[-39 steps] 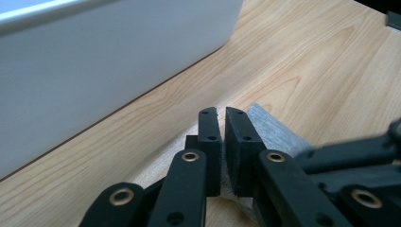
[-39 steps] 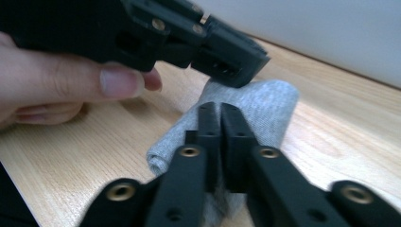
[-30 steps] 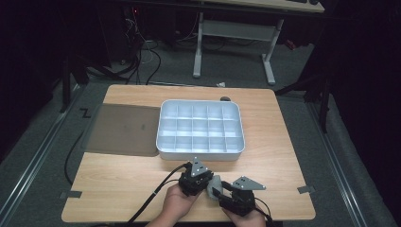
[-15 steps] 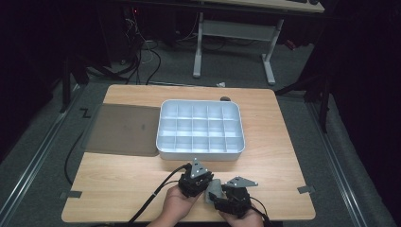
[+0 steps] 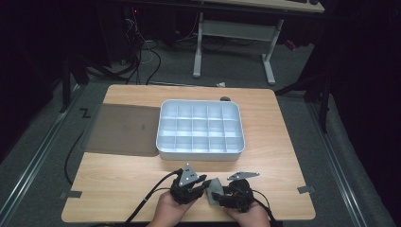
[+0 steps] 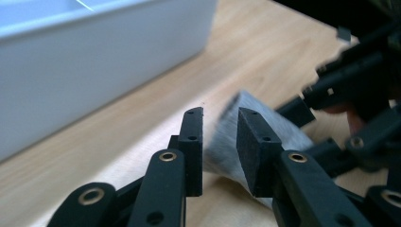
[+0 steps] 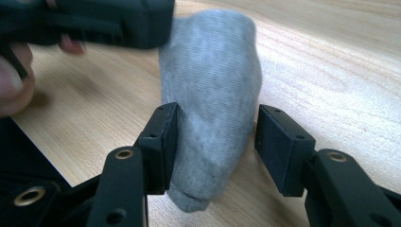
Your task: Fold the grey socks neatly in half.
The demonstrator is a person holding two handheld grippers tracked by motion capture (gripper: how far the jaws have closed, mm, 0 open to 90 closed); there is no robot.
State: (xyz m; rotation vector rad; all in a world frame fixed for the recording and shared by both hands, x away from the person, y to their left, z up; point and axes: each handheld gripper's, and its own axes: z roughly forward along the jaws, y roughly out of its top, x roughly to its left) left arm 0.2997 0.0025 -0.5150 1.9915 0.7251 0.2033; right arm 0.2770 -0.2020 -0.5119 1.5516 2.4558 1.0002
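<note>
Resting on the near edge of the table (image 5: 118,179), a grey sock (image 5: 215,191) lies between the two grippers, well short of the white tray (image 5: 201,150).

Left gripper (image 5: 201,182): held in the person's left hand (image 5: 171,208) at the near centre of the table. In the left gripper view its jaws stand only narrowly apart, with an edge of the sock (image 6: 231,137) in the gap. Whether the pads actually pinch the fabric cannot be told from that view. The tray wall (image 6: 94,71) rises just beyond the left jaw, blurred.

Right gripper (image 5: 218,197): held in the right hand (image 5: 246,213), just beside the left gripper, with the two tools angled toward each other. In the right gripper view (image 7: 215,142) the jaws are wide apart and straddle the sock (image 7: 213,94). The left jaw lies against the fabric; the right jaw stands clear of it with a visible gap. The sock is therefore not clamped by this tool. The sock is bunched into a rounded, upright fold, its lower end on the wood.

Other items: a dark mat (image 5: 123,130) lies flat to the left of the tray, touching its side. The tray is divided into a grid of compartments.
</note>
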